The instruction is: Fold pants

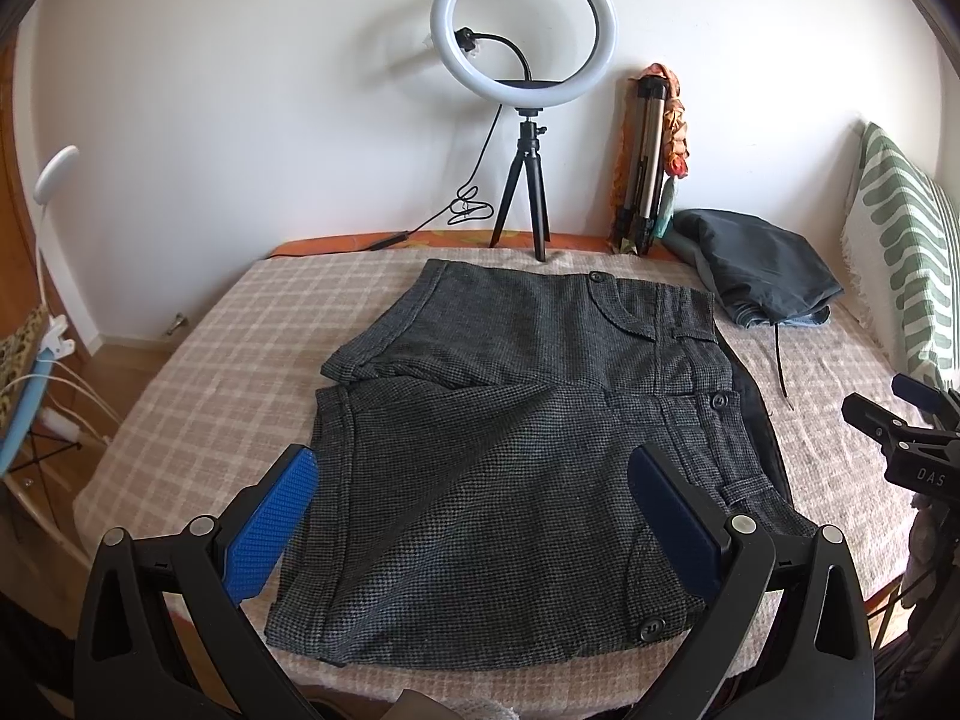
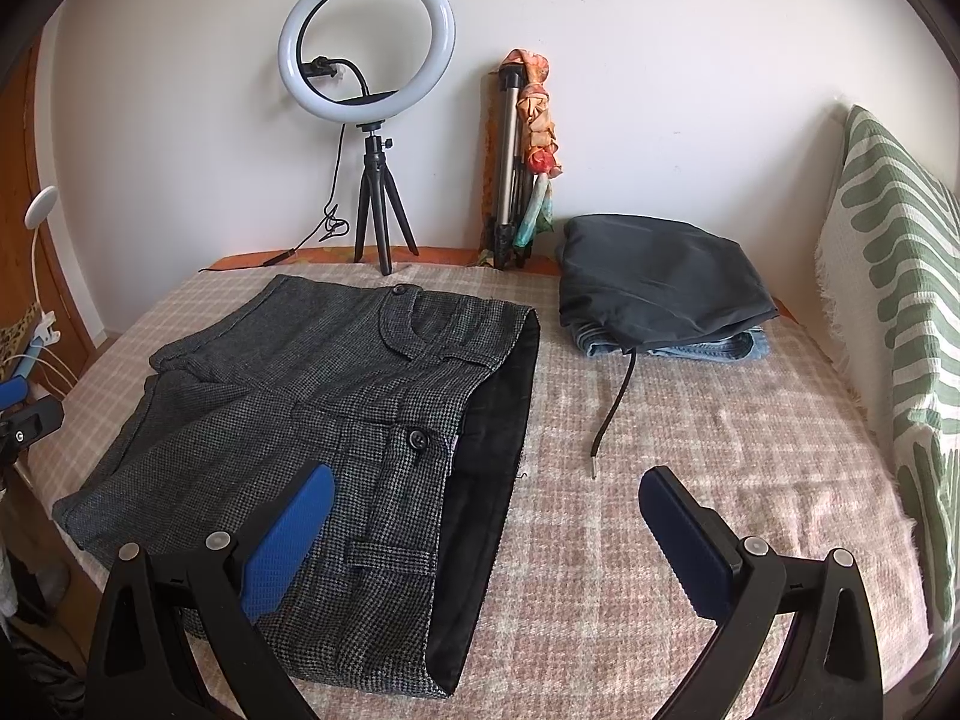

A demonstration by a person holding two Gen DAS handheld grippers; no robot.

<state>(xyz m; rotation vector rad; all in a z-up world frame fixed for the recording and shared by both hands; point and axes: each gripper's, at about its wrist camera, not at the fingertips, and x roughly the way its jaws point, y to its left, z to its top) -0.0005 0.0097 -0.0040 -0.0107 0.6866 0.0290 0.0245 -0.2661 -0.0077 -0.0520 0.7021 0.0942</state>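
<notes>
From my left wrist camera I see the grey houndstooth pants point(image 1: 510, 450) spread flat across the middle of the checked blanket point(image 1: 180, 372), waistband toward my right, the two short legs toward my left with the nearer leg lying partly over the farther one. My left gripper point(image 1: 474, 516) hangs over the near leg with its blue pads wide apart and nothing between them. At the right edge of that view I catch part of my right gripper point(image 1: 900, 426), too little to judge its spread. The right wrist camera settles it: the right gripper point(image 2: 486, 516) is spread wide, holding nothing, its left pad above the waistband and its right pad above bare blanket. Only this view shows the dark lining inside the open waist point(image 2: 480, 480), and a cord point(image 2: 612, 414) trailing from the dark folded garment point(image 2: 654, 282) that lies on denim near the wall. Both views show the ring light point(image 2: 366, 42) on its tripod behind the pants.
</notes>
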